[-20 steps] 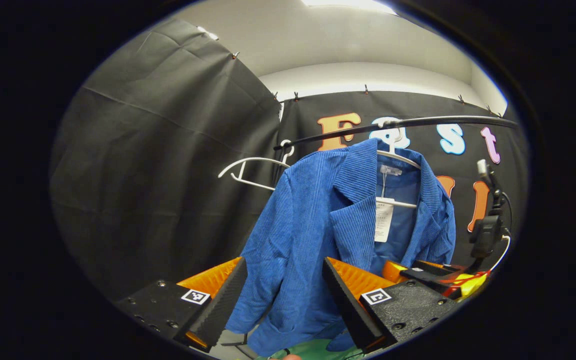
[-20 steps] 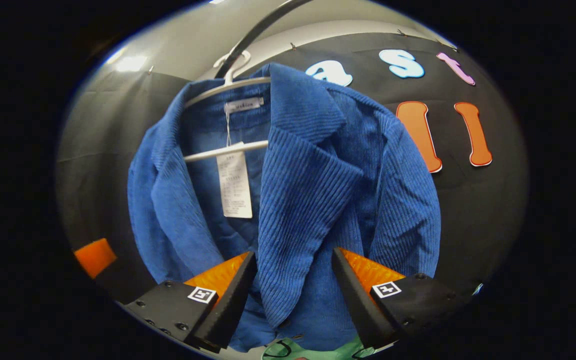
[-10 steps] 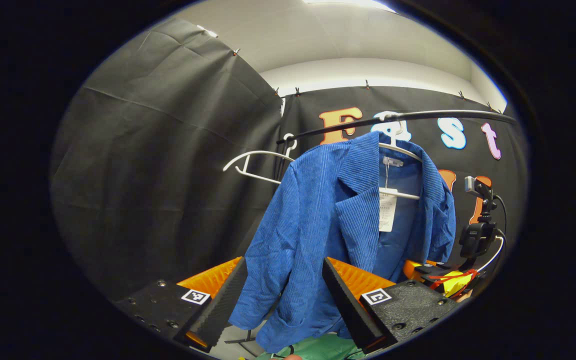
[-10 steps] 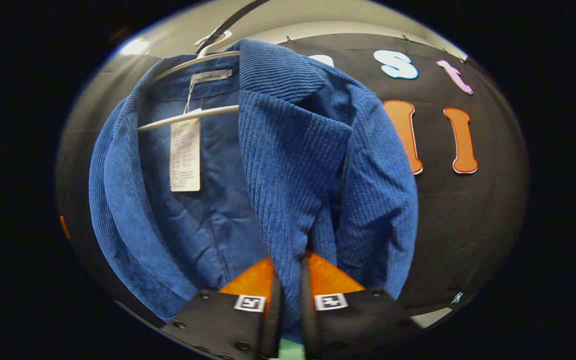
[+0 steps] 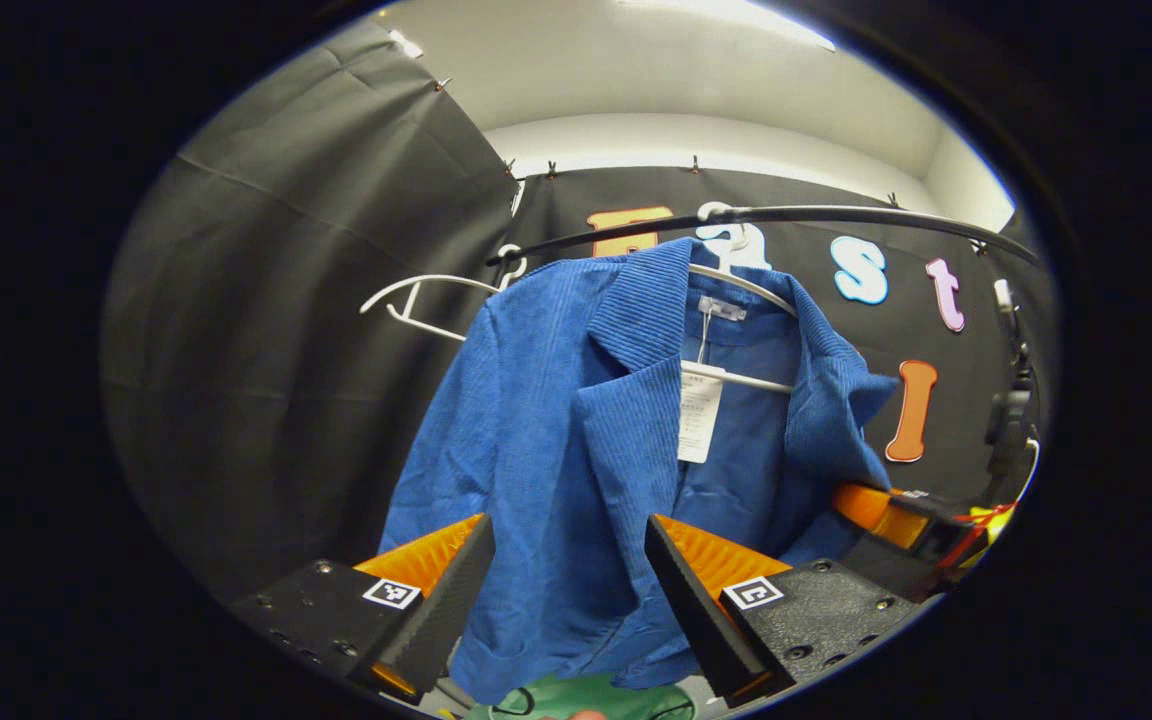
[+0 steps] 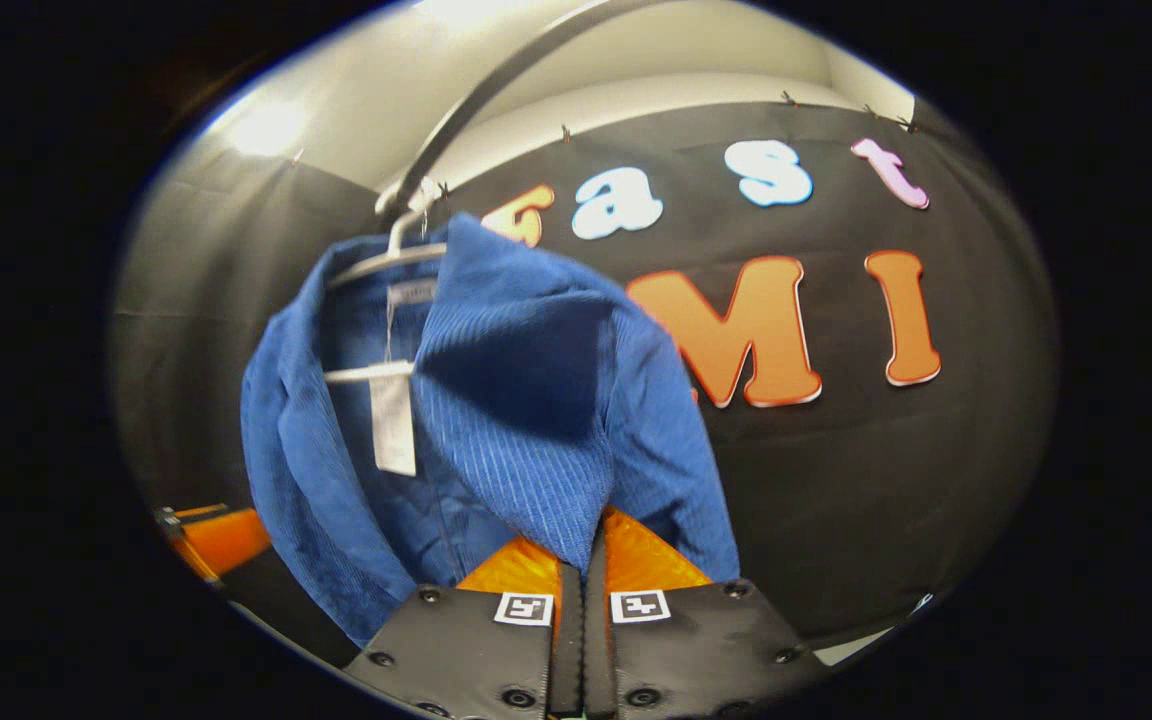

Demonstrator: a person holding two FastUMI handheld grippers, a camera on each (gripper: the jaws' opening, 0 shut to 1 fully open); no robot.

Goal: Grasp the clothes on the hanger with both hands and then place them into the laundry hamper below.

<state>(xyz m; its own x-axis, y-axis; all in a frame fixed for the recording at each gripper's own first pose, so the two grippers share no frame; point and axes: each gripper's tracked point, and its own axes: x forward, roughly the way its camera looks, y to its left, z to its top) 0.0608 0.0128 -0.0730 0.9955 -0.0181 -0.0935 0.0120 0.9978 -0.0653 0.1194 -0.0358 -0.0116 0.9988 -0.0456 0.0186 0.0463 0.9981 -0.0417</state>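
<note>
A blue corduroy jacket hangs on a white hanger from a black rail. My left gripper is open, and the jacket's left front panel hangs in the gap beyond its fingers. My right gripper is shut on the jacket's right lapel and holds it stretched out from the hanger. In the left gripper view the right gripper grips the cloth at the right. A green hamper peeks in below the jacket's hem.
An empty white hanger hangs on the rail left of the jacket. Black cloth walls stand behind and to the left. The left gripper's orange side is at the lower left of the right gripper view.
My right gripper closed on the jacket's lapel and drew back, pulling the cloth out from the hanger. The left gripper stays open and has moved a little closer to the jacket.
</note>
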